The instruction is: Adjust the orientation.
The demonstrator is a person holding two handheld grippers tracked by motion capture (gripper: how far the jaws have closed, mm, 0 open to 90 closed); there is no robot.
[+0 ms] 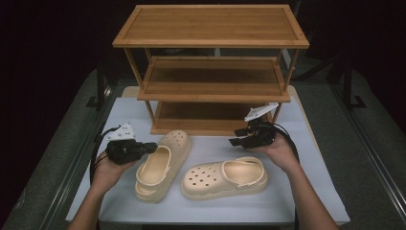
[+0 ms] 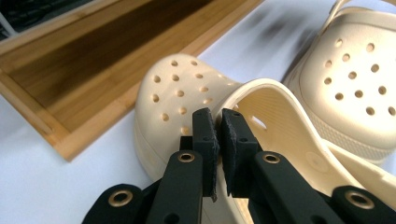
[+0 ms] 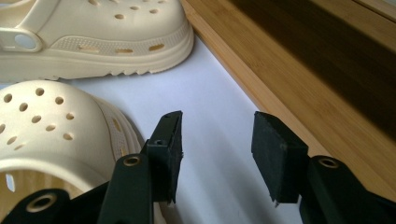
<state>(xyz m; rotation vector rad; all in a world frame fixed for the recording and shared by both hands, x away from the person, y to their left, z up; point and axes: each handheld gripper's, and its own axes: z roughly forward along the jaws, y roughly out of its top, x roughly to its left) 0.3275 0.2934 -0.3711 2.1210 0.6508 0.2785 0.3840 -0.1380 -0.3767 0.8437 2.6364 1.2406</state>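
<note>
Two cream perforated clogs lie on a white mat (image 1: 306, 191) in front of a wooden three-tier shelf (image 1: 210, 91). The left clog (image 1: 163, 165) (image 2: 182, 93) points its toe at the shelf. My left gripper (image 1: 152, 147) (image 2: 219, 126) is at its left side, with its jaws pinched on the rim of the clog's opening. The right clog (image 1: 225, 178) (image 3: 42, 121) lies crosswise, toe to the left. My right gripper (image 1: 234, 136) (image 3: 217, 135) hovers open just behind it, over bare mat, with nothing between its pads.
The shelf's bottom tier (image 3: 303, 70) (image 2: 93, 79) sits directly on the mat, close behind both clogs, and its tiers hold nothing. The left clog (image 3: 93, 42) lies beyond the right gripper's jaws. Dark floor surrounds the table.
</note>
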